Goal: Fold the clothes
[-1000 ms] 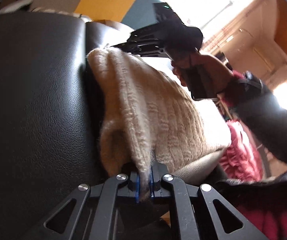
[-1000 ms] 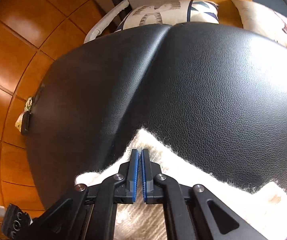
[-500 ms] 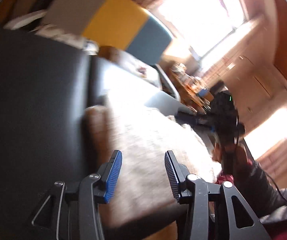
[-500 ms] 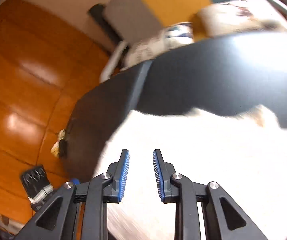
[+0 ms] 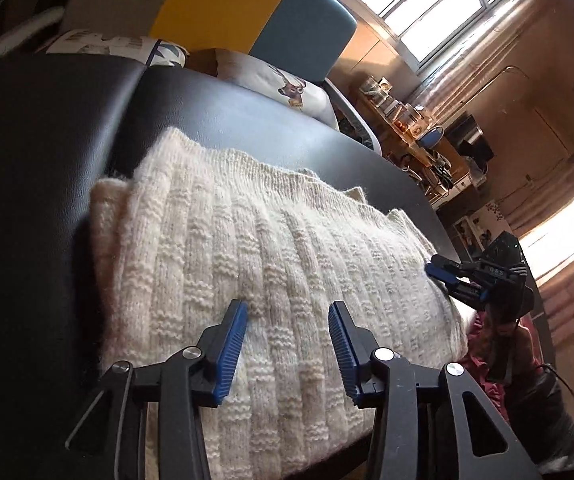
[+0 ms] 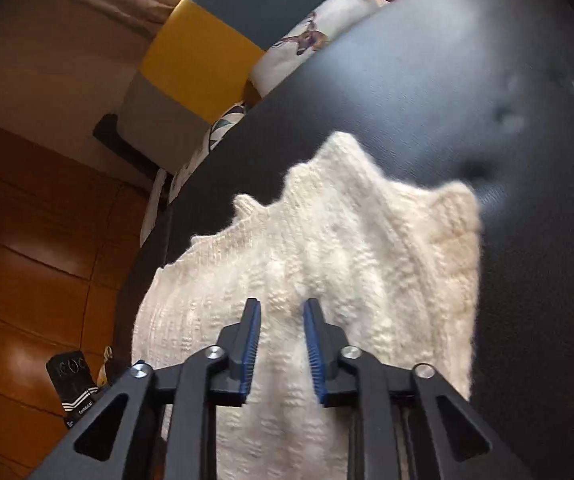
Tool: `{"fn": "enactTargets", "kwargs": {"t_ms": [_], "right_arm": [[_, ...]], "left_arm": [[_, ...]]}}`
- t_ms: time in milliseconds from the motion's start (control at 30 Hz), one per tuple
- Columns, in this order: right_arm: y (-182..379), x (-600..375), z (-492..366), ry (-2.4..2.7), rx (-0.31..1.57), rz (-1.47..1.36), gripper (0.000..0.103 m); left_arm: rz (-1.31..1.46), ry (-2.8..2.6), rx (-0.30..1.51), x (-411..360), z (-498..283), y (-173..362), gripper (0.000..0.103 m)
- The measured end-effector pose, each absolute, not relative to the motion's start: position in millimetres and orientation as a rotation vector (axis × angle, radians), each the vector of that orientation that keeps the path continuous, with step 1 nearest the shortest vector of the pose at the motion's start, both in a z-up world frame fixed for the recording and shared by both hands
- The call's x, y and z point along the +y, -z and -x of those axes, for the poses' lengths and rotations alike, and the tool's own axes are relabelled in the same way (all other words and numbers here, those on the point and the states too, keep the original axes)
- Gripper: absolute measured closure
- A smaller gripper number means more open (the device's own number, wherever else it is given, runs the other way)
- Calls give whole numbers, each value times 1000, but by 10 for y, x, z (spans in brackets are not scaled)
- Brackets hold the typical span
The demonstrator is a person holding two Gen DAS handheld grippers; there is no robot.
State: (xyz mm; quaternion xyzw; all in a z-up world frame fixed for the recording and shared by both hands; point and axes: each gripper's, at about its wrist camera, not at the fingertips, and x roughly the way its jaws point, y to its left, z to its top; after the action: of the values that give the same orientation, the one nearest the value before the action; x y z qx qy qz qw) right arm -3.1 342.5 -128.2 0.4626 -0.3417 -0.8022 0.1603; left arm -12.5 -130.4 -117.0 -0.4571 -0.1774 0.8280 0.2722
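Observation:
A cream knitted sweater (image 5: 271, 256) lies folded flat on a black leather surface (image 5: 39, 184). My left gripper (image 5: 287, 320) hovers open just above its near edge, nothing between the blue pads. In the right wrist view the same sweater (image 6: 327, 264) spreads out below my right gripper (image 6: 281, 316), which is open and empty over the knit. The right gripper (image 5: 445, 276) also shows in the left wrist view at the sweater's far right edge, held by a hand.
Patterned cushions (image 5: 287, 84) and a grey, yellow and blue backrest (image 5: 223, 4) sit behind the leather surface. A pink garment (image 5: 483, 344) lies past the sweater's right end. Wooden wall panels (image 6: 27, 240) stand at the left, with a small black device (image 6: 73, 384) low down.
Both grippers let go of the sweater and opened. They pulled back and lifted, and the sweater now lies flat and folded on the leather surface.

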Motion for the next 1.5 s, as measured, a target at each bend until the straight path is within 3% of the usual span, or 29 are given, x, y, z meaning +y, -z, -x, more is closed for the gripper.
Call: {"fn": "enactTargets", "kwargs": {"t_ms": [67, 300, 400, 567, 700, 867, 1133, 1333, 1433, 1500], "right_arm": [[1144, 3399, 161, 2315, -923, -1292, 78], [1101, 3583, 497, 2393, -992, -1311, 78], [1168, 3562, 479, 2400, -864, -1392, 78], [1541, 3464, 449, 2393, -665, -1626, 82], [1595, 3538, 375, 2406, -729, -1559, 83], [1578, 3528, 371, 2419, -715, -1556, 83], [1578, 3476, 425, 2436, -706, -1576, 83], [1572, 3444, 459, 2432, -680, -1591, 83], [1569, 3429, 476, 2430, -666, -1598, 82], [1525, 3397, 494, 2427, -615, -1612, 81]], "left_arm": [[1215, -2238, -452, -1274, 182, 1078, 59], [1218, -2320, -463, -1334, 550, 976, 58], [1269, -2374, -472, -1536, 663, 1030, 57], [1380, -2355, -637, -2006, 761, 1237, 57], [1447, -2237, -802, -2298, 790, 1438, 39], [1456, -2120, -843, -2437, 825, 1575, 34], [1445, -2024, -710, -2242, 858, 1623, 31], [1386, -2068, -625, -2072, 787, 1575, 37], [1408, -2099, -702, -2157, 769, 1626, 58], [1427, -2087, -758, -2217, 764, 1654, 82]]}}
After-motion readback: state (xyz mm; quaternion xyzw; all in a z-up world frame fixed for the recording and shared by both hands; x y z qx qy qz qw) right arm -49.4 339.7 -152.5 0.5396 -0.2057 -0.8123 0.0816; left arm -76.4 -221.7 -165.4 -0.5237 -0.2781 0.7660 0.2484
